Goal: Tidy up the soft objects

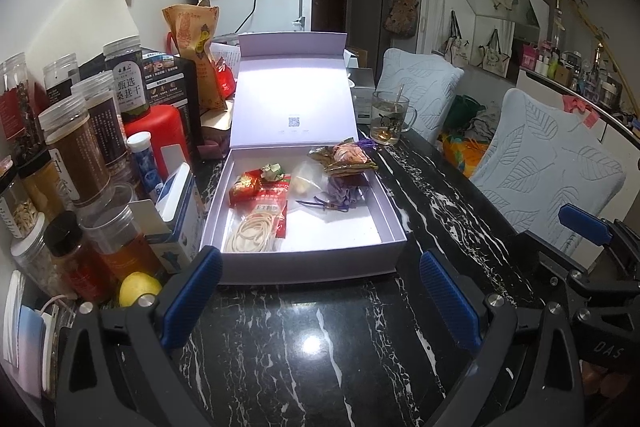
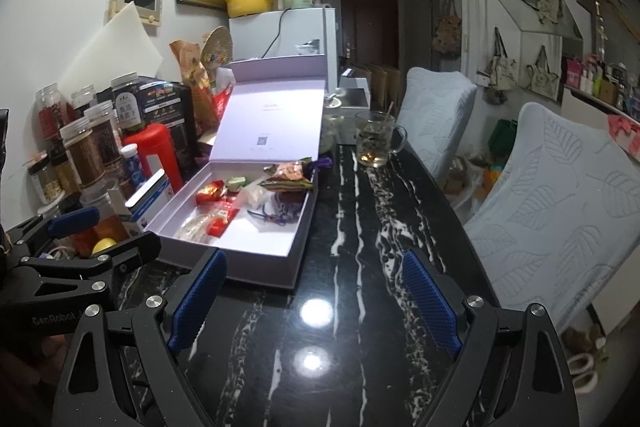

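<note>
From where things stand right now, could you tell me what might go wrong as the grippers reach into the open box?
1. The flat packets overhang the box's far right rim; a nudge could tip them onto the table.
2. The glass mug with a spoon stands just beyond the box, so a wide reach by the right gripper might knock it.
3. Jars crowd the box's left side; the left gripper could topple one.

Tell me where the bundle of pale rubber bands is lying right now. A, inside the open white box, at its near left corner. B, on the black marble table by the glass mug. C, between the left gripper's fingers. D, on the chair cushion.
A: the rubber bands lie on the floor of the open white box, at its near left corner, and both grippers are open and hold nothing.
</note>
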